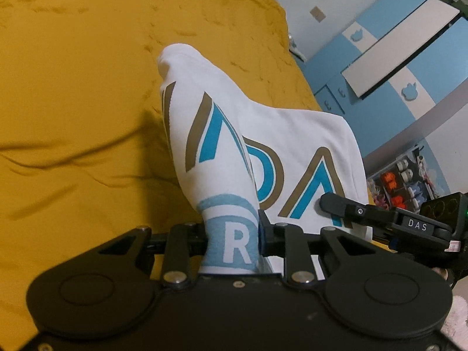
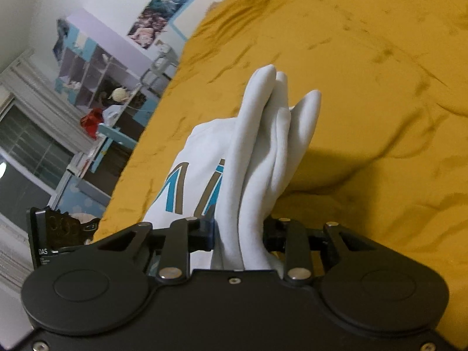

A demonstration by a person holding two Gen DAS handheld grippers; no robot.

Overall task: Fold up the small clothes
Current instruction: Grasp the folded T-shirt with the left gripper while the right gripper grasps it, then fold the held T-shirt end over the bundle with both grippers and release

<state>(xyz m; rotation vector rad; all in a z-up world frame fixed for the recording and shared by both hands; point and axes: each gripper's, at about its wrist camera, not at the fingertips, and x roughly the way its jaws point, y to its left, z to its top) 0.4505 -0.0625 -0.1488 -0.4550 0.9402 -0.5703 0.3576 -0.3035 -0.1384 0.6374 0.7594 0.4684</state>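
White garment [image 1: 292, 140]: centre frame, lifted above the yellow bed [image 1: 73, 102]. Left tongs [image 1: 231, 242] and right tongs [image 2: 239, 234] each clamped on bunched fabric. Risk: uneven bunching likely skews the fold; cloth may slip.

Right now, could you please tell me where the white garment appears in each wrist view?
Left wrist: white garment centre, rising from the left claw.
Right wrist: centre, bunched folds rising from the right claw.
Shared landmark: mustard bedspread behind it.
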